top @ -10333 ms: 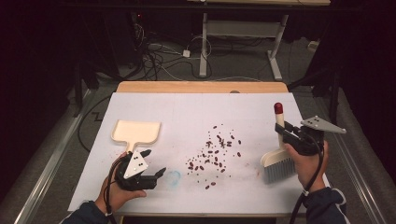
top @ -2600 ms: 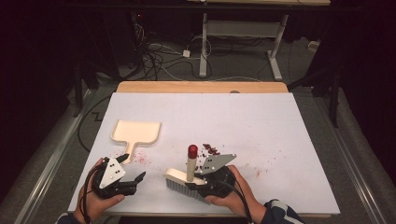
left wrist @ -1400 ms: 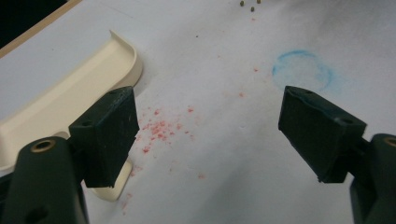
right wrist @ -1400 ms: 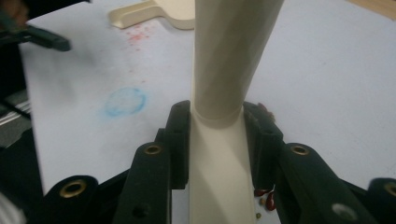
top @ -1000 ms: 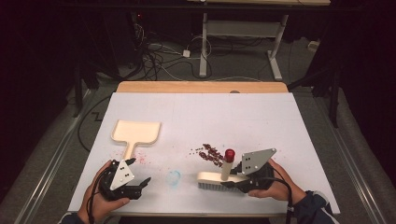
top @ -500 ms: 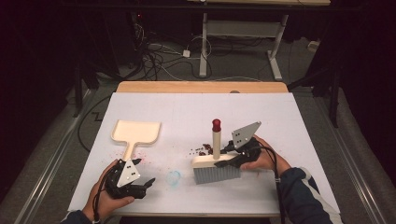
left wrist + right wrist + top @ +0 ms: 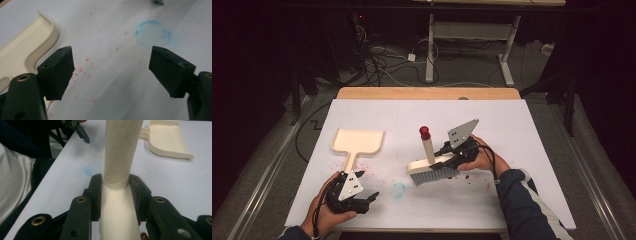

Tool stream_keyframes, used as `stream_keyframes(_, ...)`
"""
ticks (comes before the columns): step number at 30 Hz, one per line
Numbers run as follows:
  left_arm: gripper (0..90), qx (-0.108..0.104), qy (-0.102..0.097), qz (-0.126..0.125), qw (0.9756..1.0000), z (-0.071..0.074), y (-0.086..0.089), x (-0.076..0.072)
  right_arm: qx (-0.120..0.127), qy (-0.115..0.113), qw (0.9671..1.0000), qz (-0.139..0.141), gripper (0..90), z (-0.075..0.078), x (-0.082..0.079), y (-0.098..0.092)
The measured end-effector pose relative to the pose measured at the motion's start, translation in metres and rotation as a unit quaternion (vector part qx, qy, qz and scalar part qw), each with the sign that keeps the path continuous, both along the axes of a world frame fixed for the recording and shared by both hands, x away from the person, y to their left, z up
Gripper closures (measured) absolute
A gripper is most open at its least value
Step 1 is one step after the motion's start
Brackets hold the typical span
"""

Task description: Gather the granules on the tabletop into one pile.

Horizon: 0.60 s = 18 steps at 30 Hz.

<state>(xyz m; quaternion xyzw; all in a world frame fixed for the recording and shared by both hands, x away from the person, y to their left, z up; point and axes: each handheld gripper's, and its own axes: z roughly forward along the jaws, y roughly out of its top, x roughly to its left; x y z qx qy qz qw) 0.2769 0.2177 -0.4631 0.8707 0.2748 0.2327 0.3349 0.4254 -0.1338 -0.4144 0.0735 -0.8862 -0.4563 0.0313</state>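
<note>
Right gripper [image 7: 447, 159] fingers clamped on brush [image 7: 432, 167], bristles on bench [image 7: 512, 130] mid-near, likely to sweep crumbs [image 7: 468, 176]; left gripper [image 7: 364, 200] fingers wide, empty, beside dustpan [image 7: 358, 142] handle, probably ready to grasp.

- From the high view you get a brightly lit white table [image 7: 532, 130] set in a very dark room; the floor and cables beyond it are dim, and light seems to come from above.
- Shadows on the table are short and soft, tucked under the brush [image 7: 432, 169] and the left gripper [image 7: 362, 201].
- In the left gripper view the tabletop is sharp, while the near jaws are slightly soft and dark.
- In the right gripper view the brush handle [image 7: 121, 150] is close and a little blurred; the dustpan [image 7: 166, 138] beyond is softer still.
- You'll see no harsh glare, only slight graininess.
</note>
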Motion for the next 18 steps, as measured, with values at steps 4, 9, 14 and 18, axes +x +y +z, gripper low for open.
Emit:
stream_keyframes(4, 19.4, 0.001, 0.0, -0.001, 1.0, 0.0, 0.001, -0.001, 0.003, -0.019, 0.9998, -0.006, 67.5, 0.01, -0.012, -0.002)
stream_keyframes(9, 19.4, 0.001, 0.0, 0.001, 1.0, 0.001, 0.003, -0.005, 0.034, -0.042, 0.9974, -0.047, 67.6, 0.032, -0.03, -0.028)
stream_keyframes(14, 19.4, -0.002, -0.005, 0.003, 1.0, 0.003, 0.006, -0.008, 0.047, -0.038, 0.9769, -0.205, 67.6, 0.038, -0.05, -0.066)
stream_keyframes(18, 19.4, -0.002, -0.007, 0.003, 1.0, 0.005, 0.005, -0.007, 0.012, -0.076, 0.941, -0.329, 67.6, 0.029, -0.064, -0.08)
